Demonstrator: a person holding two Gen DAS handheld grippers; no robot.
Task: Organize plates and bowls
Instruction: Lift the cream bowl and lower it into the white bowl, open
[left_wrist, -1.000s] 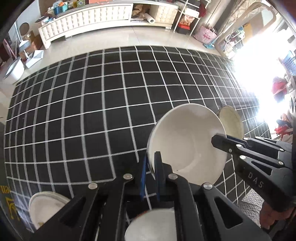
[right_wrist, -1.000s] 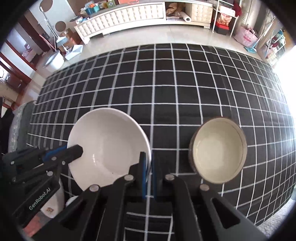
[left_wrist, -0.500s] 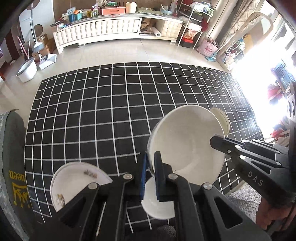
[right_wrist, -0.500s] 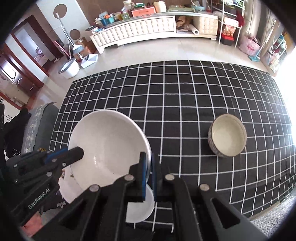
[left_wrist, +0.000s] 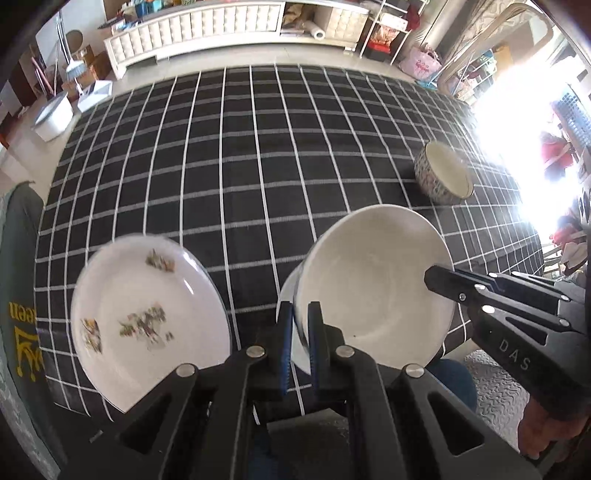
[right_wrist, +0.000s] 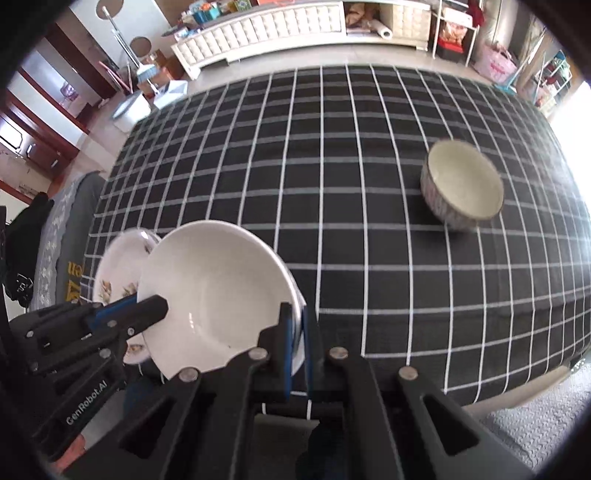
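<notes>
Both grippers hold one large white bowl (left_wrist: 373, 284) above the near edge of the table. My left gripper (left_wrist: 298, 334) is shut on its left rim. My right gripper (right_wrist: 295, 349) is shut on its right rim; the bowl also shows in the right wrist view (right_wrist: 218, 291). A second white dish (left_wrist: 291, 347) shows just under the bowl. A white plate with flower prints (left_wrist: 147, 321) lies on the table at near left, and shows partly behind the bowl in the right wrist view (right_wrist: 118, 269). A small patterned bowl (right_wrist: 461, 188) stands at the right.
The table carries a black cloth with a white grid (left_wrist: 240, 166). A grey chair back with yellow lettering (left_wrist: 18, 314) stands at the left edge. Beyond the table are a tiled floor and a long white cabinet (right_wrist: 258, 26).
Both grippers have lifted the white bowl up and drawn it back toward the near edge. The flowered plate and the patterned bowl have come fully into view.
</notes>
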